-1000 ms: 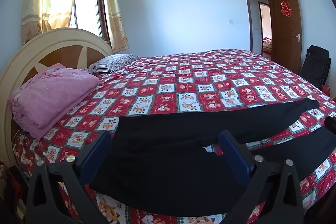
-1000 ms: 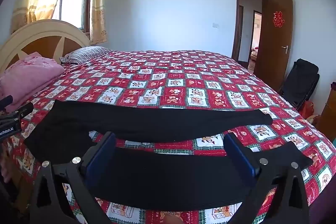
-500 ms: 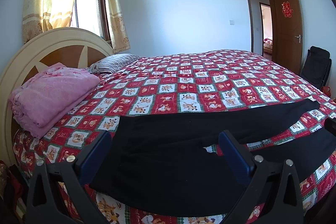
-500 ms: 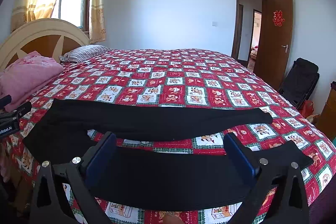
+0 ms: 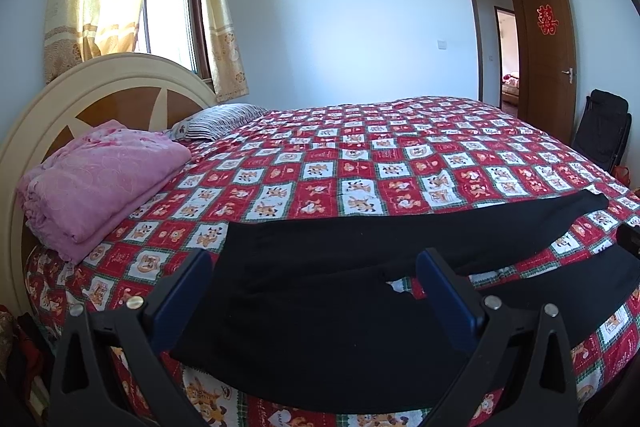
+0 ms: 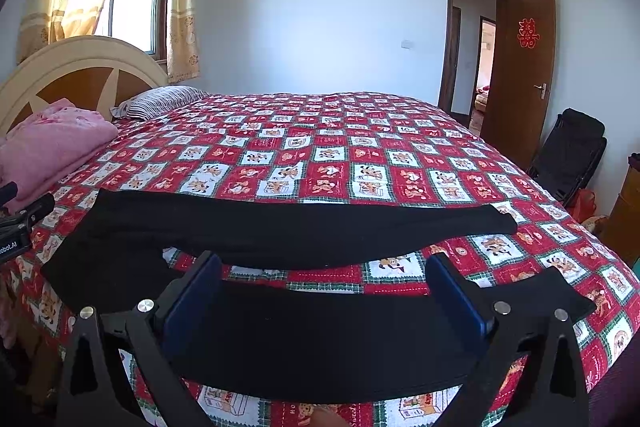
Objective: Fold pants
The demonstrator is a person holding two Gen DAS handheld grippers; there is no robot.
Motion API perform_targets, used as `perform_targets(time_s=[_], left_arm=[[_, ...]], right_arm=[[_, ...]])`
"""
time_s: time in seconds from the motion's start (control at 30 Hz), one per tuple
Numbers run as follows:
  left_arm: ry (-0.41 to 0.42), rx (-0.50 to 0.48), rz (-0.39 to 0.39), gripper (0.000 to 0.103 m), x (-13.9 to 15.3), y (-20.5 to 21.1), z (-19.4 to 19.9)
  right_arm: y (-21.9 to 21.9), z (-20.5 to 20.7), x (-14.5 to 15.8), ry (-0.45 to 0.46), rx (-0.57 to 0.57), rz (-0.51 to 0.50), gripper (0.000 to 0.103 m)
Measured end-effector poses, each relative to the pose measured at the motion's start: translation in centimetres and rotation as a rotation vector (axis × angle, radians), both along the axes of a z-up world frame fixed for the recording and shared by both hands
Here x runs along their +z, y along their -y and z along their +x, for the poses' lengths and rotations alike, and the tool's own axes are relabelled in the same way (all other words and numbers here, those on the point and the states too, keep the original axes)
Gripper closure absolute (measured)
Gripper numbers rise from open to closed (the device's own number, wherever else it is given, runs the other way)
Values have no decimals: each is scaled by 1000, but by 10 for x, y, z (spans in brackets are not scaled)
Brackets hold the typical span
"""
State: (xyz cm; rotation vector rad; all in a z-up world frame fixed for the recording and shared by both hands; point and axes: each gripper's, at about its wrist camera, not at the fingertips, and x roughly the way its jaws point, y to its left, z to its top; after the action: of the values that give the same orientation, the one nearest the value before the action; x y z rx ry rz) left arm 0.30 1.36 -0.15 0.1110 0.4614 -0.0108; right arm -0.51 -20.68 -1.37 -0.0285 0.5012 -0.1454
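Black pants lie flat across the near edge of the bed, waist to the left, the two legs spread apart toward the right. In the right wrist view the pants show both legs with a strip of quilt between them. My left gripper hovers open above the waist and crotch area. Over the near leg, my right gripper stands open. Neither holds any cloth. The left gripper's body shows at the left edge of the right wrist view.
The bed carries a red and white patterned quilt. A folded pink blanket and a striped pillow lie by the headboard. A black folded chair stands near the open door.
Both views shift only slightly; the pants lie unchanged and both grippers stay open above them.
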Motion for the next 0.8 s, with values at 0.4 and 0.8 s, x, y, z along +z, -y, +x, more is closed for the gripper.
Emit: perform_targets(time_s=[0.4,0.8], left_arm=[[9,0,8,0,4,1,-1],[9,1,7,0,4,1,-1]], right_arm=[[2,1,-1,-6,-2,0,1],[4,1,-1,-8,-2,0,1]])
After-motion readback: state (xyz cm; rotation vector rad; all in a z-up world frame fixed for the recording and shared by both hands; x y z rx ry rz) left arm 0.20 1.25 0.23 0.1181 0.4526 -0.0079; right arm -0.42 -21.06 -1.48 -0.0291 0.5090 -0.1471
